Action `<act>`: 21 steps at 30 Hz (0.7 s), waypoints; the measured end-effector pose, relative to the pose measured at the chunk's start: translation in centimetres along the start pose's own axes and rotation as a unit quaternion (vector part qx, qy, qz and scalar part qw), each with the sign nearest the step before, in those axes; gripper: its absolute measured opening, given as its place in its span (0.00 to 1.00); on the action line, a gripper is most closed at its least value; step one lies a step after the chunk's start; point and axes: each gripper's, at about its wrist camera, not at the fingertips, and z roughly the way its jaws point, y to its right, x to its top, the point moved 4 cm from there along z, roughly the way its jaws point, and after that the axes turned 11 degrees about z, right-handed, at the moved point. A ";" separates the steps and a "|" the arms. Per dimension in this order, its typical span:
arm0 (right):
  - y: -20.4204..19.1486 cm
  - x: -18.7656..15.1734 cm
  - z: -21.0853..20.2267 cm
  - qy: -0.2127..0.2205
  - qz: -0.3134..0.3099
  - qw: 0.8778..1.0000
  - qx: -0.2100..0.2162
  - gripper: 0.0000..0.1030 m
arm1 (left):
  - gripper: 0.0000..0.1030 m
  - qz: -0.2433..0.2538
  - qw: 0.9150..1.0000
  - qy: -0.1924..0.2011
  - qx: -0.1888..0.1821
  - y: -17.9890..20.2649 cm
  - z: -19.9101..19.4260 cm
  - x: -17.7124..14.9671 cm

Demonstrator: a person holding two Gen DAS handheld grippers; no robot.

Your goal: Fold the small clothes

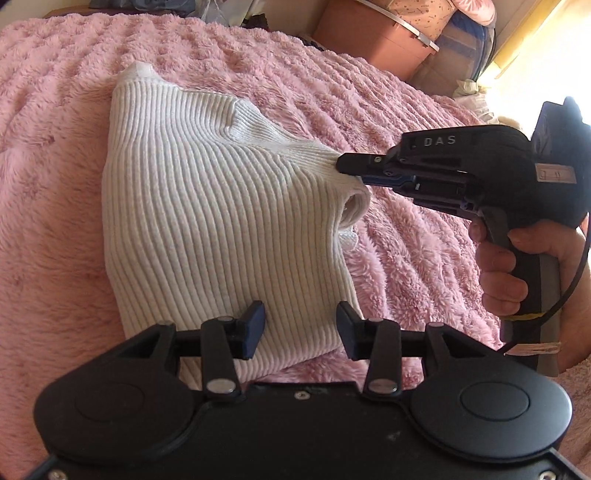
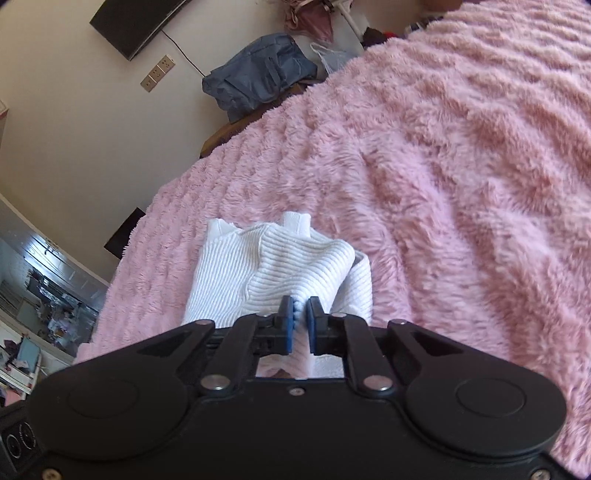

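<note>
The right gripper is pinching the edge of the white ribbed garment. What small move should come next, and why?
Probably carry that pinched edge across the white ribbed garment and lay it down flat. The right gripper is shut on a bunched, raised fold, while the left gripper is open over the near edge, holding nothing. The garment lies partly folded on the pink blanket, so completing this fold seems the natural step.

Sweater (image 2: 273, 266) near edge hidden by gripper

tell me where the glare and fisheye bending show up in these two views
Left wrist view: sunlight blows out the top right corner, and the brown storage box leans with the curve. Right wrist view: even light, no glare; the wall and dark screen bow toward the edges, and the white ribbed top stays sharp.
</note>
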 end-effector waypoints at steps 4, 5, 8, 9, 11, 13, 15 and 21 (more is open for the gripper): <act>1.9 -0.9 2.0 -0.017 0.008 0.999 -0.036 0.08 | 0.44 0.028 0.999 -0.019 0.013 0.9 1.4 -0.9; 2.4 -1.1 2.3 -0.018 0.010 0.999 -0.038 0.08 | 0.45 0.031 0.999 -0.020 0.013 0.9 1.6 -1.1; 3.4 -1.5 2.7 -0.023 0.019 0.999 -0.030 0.08 | 0.45 0.031 0.999 -0.017 0.013 0.8 1.6 -1.2; 3.4 -1.4 2.5 -0.022 0.021 0.999 -0.027 0.10 | 0.45 0.023 1.000 -0.015 0.010 0.6 1.4 -1.0; 3.0 -1.0 1.8 -0.024 0.021 0.999 -0.014 0.14 | 0.45 0.013 1.000 -0.010 0.005 0.5 0.8 -0.6; 2.1 -0.4 0.9 -0.011 0.010 1.000 -0.008 0.17 | 0.45 0.000 1.000 0.001 0.002 0.2 0.0 -0.1; 0.9 0.3 0.1 0.007 -0.015 1.000 0.001 0.17 | 0.45 -0.004 1.000 0.009 0.006 0.0 -0.7 0.6; -3.4 2.2 1.2 0.025 -0.106 0.994 0.031 0.17 | 0.45 0.003 0.998 0.057 0.037 -0.4 -2.9 3.1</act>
